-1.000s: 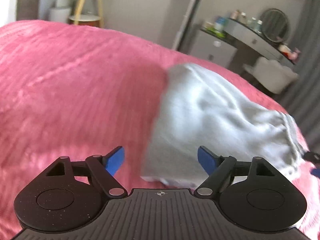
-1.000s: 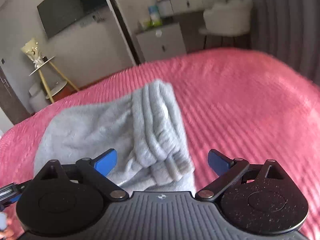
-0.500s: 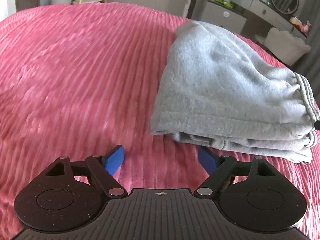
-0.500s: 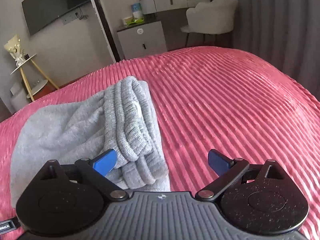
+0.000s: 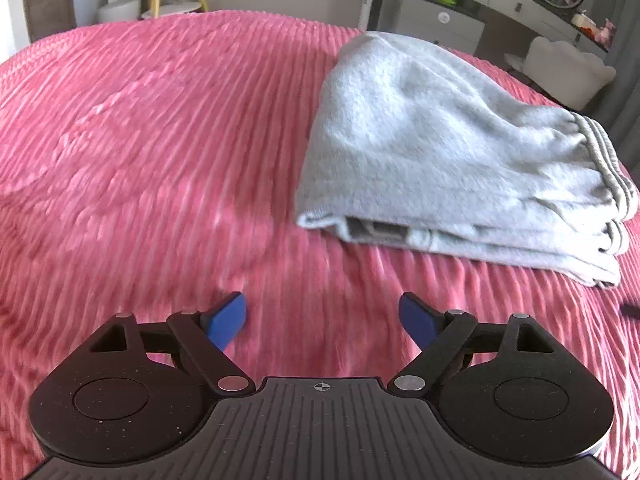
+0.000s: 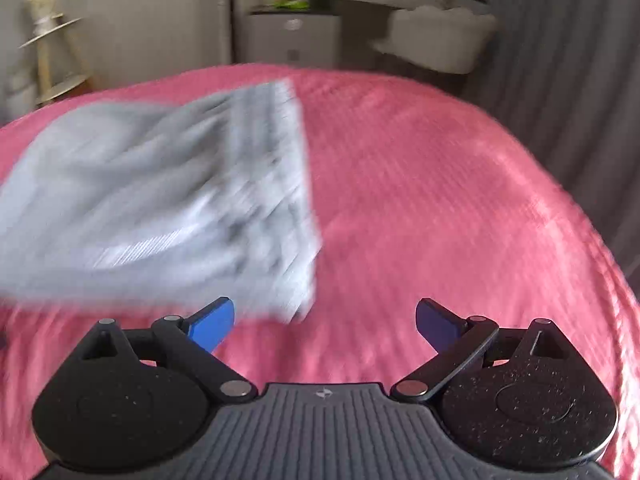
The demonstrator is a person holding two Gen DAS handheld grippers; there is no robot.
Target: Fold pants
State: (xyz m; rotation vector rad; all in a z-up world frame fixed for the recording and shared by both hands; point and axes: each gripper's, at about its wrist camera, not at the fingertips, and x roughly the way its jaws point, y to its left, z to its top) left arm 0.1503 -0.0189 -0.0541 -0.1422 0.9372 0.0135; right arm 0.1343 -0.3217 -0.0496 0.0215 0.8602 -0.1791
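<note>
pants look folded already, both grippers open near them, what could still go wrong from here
1. The pants lie as a loose stack with layered edges facing the left gripper; a finger catching one layer could pull the fold apart.
2. The right gripper view is motion-blurred, so it is moving fast close to the waistband corner and could drag it.
3. The ribbed pink bedspread is soft; pressing down beside the stack could tilt it.

The left wrist view looks forward and down along the left gripper (image 5: 322, 318) from close above the pink bedspread (image 5: 140, 140), with the folded grey pants (image 5: 440, 152) at the frame's right. The right wrist view, blurred, looks down past the right gripper (image 6: 325, 322) with the same pants (image 6: 152, 200) at its left. Both share the bedspread, pants and the dresser (image 5: 440, 24) at the top.
</note>
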